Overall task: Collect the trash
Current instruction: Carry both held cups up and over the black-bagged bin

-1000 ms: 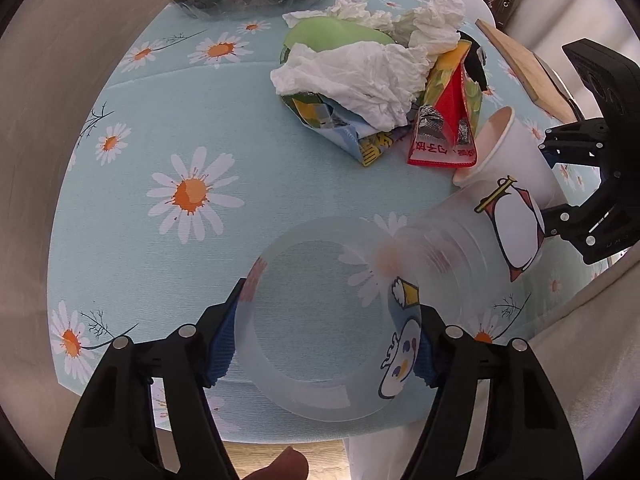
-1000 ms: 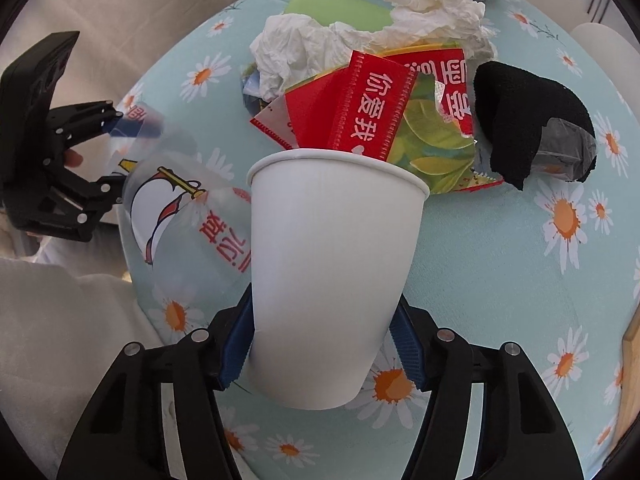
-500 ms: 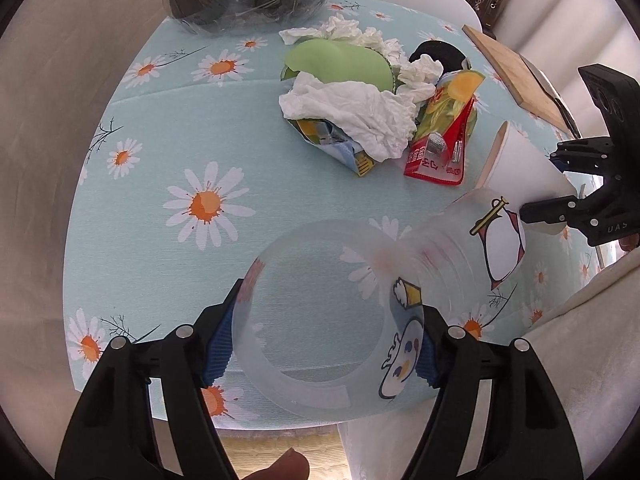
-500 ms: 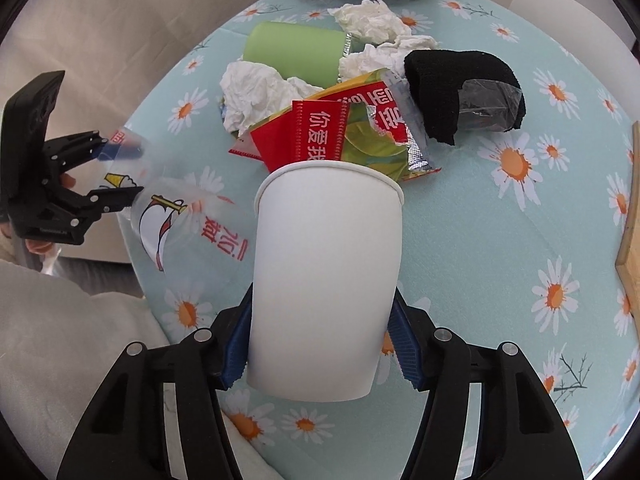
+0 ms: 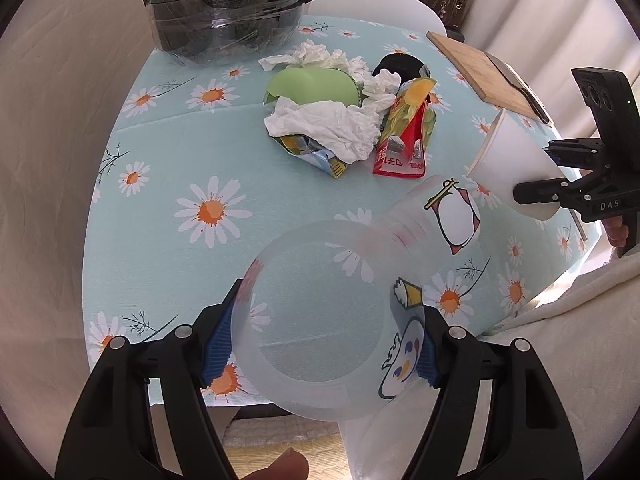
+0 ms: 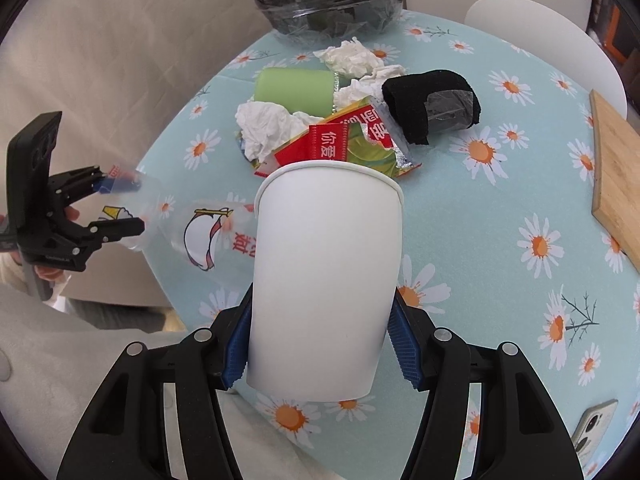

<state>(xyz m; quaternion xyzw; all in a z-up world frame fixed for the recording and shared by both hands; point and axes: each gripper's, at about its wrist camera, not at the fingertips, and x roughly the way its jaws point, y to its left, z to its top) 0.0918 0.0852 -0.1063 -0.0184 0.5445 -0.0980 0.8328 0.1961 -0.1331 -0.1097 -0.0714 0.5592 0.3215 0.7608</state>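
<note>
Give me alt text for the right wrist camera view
The right tool grips a white paper cup above a daisy-print tablecloth. Beyond lie crumpled tissues, snack wrappers and a black-lined bin; the left tool holds a clear plastic cup.

Tablecloth (image 5: 168, 168): pale blue, white daisies with orange centres. Paper cup (image 6: 326, 276): plain white. Plastic cup (image 5: 332, 320): frosted clear, printed cartoon penguins. Snack wrapper (image 6: 352, 140): red and yellow-green, white characters. Tissues (image 5: 328, 124): white. Bin liner (image 5: 232, 4): black. Gripper pads (image 6: 238, 344): blue.
</note>
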